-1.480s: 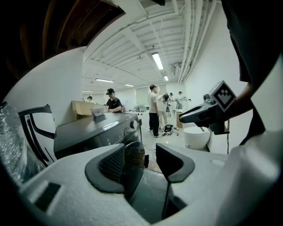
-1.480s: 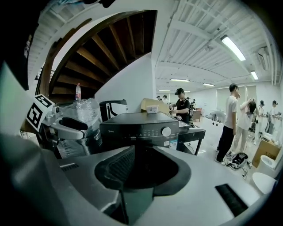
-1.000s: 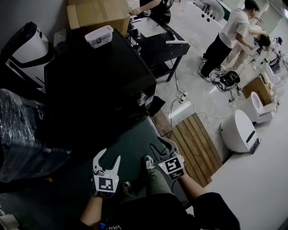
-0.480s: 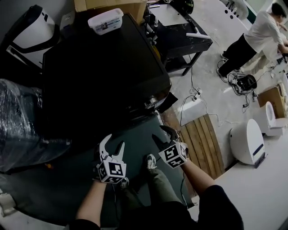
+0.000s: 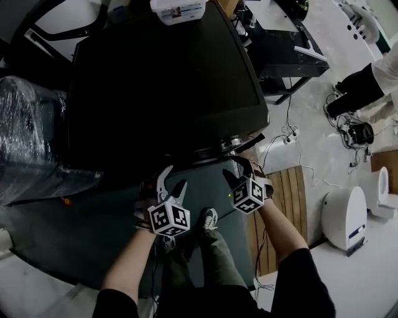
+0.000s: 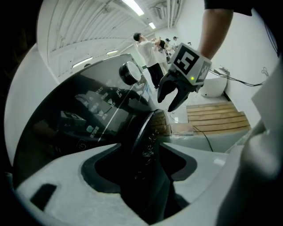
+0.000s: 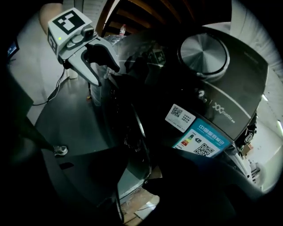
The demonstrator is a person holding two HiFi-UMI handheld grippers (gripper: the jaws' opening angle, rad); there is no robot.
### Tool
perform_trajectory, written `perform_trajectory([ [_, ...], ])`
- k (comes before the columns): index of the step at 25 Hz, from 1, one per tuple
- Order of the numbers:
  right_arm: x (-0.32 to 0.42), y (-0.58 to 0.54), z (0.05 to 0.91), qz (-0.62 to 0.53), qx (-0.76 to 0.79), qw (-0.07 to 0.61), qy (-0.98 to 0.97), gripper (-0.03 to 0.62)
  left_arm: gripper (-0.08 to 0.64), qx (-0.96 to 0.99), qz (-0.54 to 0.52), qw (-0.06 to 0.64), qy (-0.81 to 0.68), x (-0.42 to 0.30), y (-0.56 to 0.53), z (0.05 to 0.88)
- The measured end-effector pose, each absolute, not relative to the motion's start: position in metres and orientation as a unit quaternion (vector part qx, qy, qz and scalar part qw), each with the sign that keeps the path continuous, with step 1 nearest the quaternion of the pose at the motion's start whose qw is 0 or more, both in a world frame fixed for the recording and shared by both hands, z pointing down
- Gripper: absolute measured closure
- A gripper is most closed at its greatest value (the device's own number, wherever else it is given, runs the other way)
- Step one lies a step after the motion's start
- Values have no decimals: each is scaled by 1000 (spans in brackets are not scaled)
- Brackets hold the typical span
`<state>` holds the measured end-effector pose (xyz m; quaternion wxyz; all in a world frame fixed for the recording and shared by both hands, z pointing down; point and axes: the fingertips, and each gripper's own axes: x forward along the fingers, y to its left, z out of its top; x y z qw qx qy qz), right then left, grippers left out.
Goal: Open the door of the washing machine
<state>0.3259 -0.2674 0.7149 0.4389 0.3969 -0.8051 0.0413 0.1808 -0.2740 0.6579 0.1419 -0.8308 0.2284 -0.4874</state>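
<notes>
The black washing machine [image 5: 161, 81] fills the head view from above. Its round door [image 6: 148, 132] and control knob [image 6: 129, 73] show in the left gripper view, and the door's rim [image 7: 137, 132] in the right gripper view. My left gripper [image 5: 172, 180] hangs just before the machine's front, left of centre. My right gripper [image 5: 237, 169] is beside it near the front right corner. Both have just been opening their jaws and stand open. The door's rim shows ahead in each gap, with nothing gripped. Each gripper sees the other: right gripper [image 6: 174, 95], left gripper [image 7: 95, 62].
A white box [image 5: 177, 9] lies on the machine's top. A plastic-wrapped bulk [image 5: 31, 143] stands at the left, wooden slats [image 5: 289, 205] and a power strip [image 5: 273, 146] at the right. My shoe [image 5: 209, 218] rests on the green mat [image 5: 81, 230]. A person [image 5: 373, 81] stands far right.
Both grippers have moved forward and down toward the machine's front and rolled. The head view has tipped so that the machine fills the frame.
</notes>
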Motion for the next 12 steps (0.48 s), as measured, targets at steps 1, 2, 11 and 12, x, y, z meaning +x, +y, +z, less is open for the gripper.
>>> perform_trajectory([
  [1, 326, -271, 720, 38, 390, 445, -805, 376, 301, -829, -491, 144, 226, 182, -277, 660],
  [2, 326, -275, 724, 35, 383, 451, -806, 377, 301, -828, -494, 144, 223, 184, -280, 662],
  [11, 313, -287, 752, 9, 318, 474, -821, 404, 301, -820, -508, 149, 218, 188, -288, 675],
  [12, 311, -288, 754, 9, 312, 476, -822, 414, 299, -818, -511, 152, 217, 189, -287, 676],
])
